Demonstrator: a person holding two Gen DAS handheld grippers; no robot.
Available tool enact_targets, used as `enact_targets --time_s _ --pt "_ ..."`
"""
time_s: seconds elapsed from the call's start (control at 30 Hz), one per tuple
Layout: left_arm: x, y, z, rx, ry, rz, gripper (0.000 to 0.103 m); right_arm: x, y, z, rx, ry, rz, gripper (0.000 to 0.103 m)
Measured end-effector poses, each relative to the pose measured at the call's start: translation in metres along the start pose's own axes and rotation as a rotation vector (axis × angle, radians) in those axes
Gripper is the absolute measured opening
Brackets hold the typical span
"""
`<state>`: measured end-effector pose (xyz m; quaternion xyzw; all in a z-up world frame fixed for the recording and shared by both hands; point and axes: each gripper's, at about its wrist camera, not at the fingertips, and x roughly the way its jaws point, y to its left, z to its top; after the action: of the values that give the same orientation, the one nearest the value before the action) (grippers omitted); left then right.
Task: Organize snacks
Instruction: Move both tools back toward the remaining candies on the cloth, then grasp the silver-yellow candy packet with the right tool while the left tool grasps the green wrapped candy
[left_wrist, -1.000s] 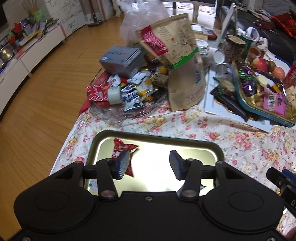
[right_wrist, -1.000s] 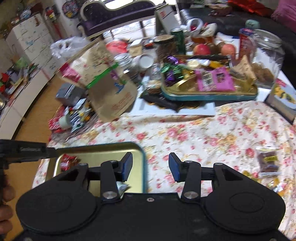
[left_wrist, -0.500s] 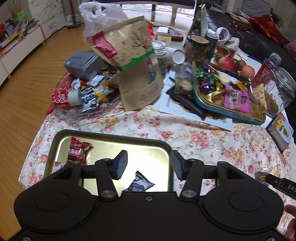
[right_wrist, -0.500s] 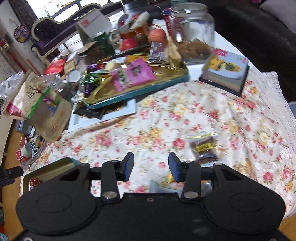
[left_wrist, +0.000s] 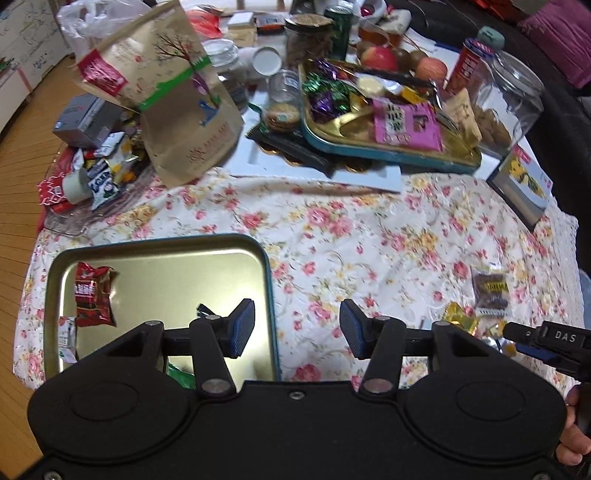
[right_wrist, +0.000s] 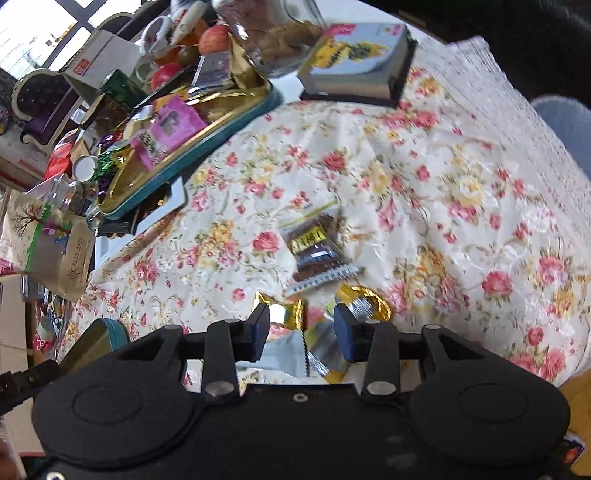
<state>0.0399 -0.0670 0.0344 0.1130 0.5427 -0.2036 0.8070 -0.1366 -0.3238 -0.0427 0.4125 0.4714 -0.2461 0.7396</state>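
Note:
A gold tray with a teal rim (left_wrist: 166, 242) lies at the near left of the flowered cloth. In it are a red snack packet (left_wrist: 92, 295) and a few small packets near its front. My left gripper (left_wrist: 297, 328) hangs open over the tray's right edge with nothing between its fingers. My right gripper (right_wrist: 301, 332) hovers just above a cluster of loose snacks: a brown packet with a yellow label (right_wrist: 314, 243), gold-wrapped candies (right_wrist: 284, 310) and a grey packet (right_wrist: 284, 354). Its jaws are closing; the pads press on nothing.
A second tray (left_wrist: 369, 153) full of candies stands at the back. A brown paper bag (left_wrist: 177, 110), a glass dish of packets (left_wrist: 74, 221), a glass jar (left_wrist: 509, 99) and a book (left_wrist: 524, 181) crowd the far side. The table edge (right_wrist: 546, 129) runs close on the right.
Both grippers have swung to the right. The left went from over the tray's middle to its right edge. The right crossed the cloth, dropped toward the loose snacks, and its jaws narrowed.

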Motion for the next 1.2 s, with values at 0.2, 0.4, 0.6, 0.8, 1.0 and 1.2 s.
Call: enact_targets --time_s 0.2,0.4,0.6,0.8,1.0,1.2 --pt "0.009 -0.009 -0.004 0.006 0.065 -0.019 0.058 0.014 -0.009 -0.007 0.059 0.068 0.015 0.037" --pt "0.012 -0.011 -0.009 0.032 0.096 -0.015 0.058 0.025 -0.005 -0.008 0.072 0.087 -0.047 0.037" --pt "0.017 -0.007 -0.014 0.04 0.128 -0.033 0.058 0.034 0.004 -0.007 0.047 0.072 -0.084 0.037" --pt "0.014 -0.003 -0.014 0.031 0.124 -0.038 0.058 0.041 0.02 -0.005 0.007 0.025 -0.136 0.037" --pt "0.015 0.006 -0.017 0.02 0.133 -0.037 0.058 0.045 0.034 -0.005 -0.031 -0.036 -0.213 0.037" --pt "0.013 0.015 -0.019 0.008 0.136 -0.04 0.058 0.058 0.039 -0.005 -0.055 -0.067 -0.326 0.039"
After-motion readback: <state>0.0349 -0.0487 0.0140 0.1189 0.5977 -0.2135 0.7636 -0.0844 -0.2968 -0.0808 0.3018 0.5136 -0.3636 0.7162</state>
